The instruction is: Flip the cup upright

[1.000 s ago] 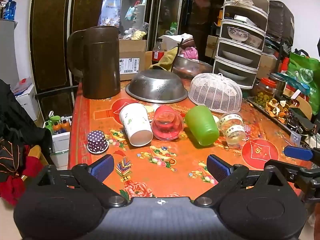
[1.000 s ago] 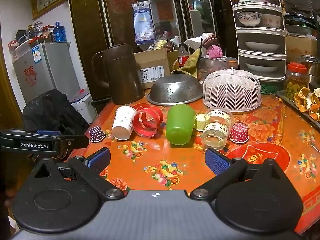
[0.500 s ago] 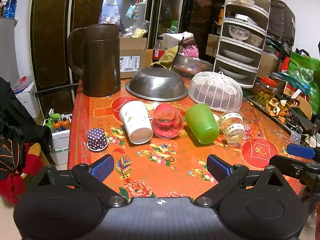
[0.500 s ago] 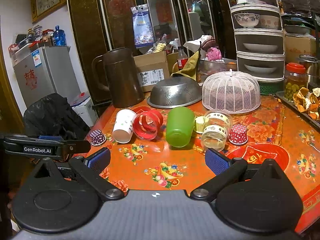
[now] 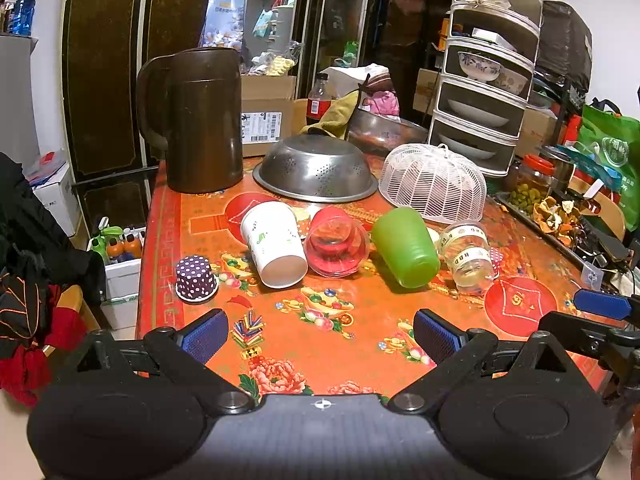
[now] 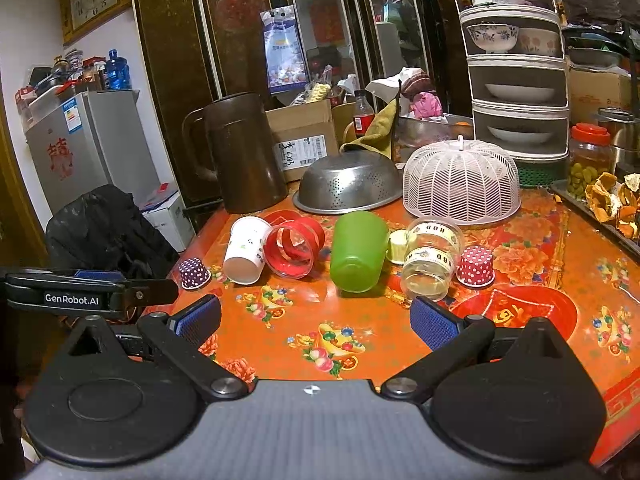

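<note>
Several cups lie on their sides in a row on the orange table: a white paper cup (image 5: 274, 249) (image 6: 246, 250), a red clear cup (image 5: 335, 242) (image 6: 294, 246), a green cup (image 5: 404, 246) (image 6: 357, 250) and a clear plastic cup (image 5: 468, 256) (image 6: 430, 260). My left gripper (image 5: 320, 338) is open and empty, near the table's front edge, well short of the cups. My right gripper (image 6: 316, 322) is open and empty, also short of the cups, facing the green one.
Purple dotted cupcake liner (image 5: 196, 278), red dotted liner (image 6: 476, 266). Behind the cups: brown jug (image 5: 198, 120), upturned steel colander (image 5: 318, 168), white mesh food cover (image 5: 434, 182), tiered dish rack (image 5: 486, 92). Tray of peels (image 6: 612, 204) at right. The other gripper shows at each view's edge.
Both grippers have drifted slightly; the cups sit a little higher in the right view. Jaws stay open. No cup has moved.
</note>
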{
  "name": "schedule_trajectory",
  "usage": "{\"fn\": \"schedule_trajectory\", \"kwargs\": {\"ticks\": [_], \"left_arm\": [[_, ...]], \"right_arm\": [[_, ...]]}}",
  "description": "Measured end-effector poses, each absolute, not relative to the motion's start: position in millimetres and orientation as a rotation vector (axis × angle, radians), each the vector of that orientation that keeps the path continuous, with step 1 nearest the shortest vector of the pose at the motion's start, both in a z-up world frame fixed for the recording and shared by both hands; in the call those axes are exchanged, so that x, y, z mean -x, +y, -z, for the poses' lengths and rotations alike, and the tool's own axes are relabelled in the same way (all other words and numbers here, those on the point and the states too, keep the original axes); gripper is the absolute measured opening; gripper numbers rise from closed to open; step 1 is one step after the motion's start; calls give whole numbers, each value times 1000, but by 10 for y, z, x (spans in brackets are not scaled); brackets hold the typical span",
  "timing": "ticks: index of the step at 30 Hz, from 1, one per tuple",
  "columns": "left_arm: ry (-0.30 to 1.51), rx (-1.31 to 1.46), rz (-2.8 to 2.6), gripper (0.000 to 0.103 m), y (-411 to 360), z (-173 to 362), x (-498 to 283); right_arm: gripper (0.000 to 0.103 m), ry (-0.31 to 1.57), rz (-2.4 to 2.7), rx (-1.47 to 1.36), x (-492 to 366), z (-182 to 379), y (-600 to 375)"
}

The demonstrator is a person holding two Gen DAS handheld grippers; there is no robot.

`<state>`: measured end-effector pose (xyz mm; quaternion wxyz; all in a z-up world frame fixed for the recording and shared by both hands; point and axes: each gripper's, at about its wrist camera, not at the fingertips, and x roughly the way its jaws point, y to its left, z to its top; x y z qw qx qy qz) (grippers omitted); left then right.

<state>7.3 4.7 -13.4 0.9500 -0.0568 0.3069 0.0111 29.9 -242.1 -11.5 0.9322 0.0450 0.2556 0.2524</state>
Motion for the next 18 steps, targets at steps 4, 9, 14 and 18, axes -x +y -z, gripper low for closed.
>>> {"fn": "schedule_trajectory", "kwargs": {"ticks": [4,9,14,18], "left_arm": [[624,114,-23,100,44,137,-73],[624,113,-23,100,37,140,-73],[626,112,-23,100,30,143,-79],[626,111,-23,100,21,147,-82]], "right_arm": [[102,524,-514,-92,-298,117,-2418],[102,526,-514,-91,-297,123,-2426],[102,531,-512,-93,-304,126,-2438],[102,534,-513,-93,-307,122,-2439]]}}
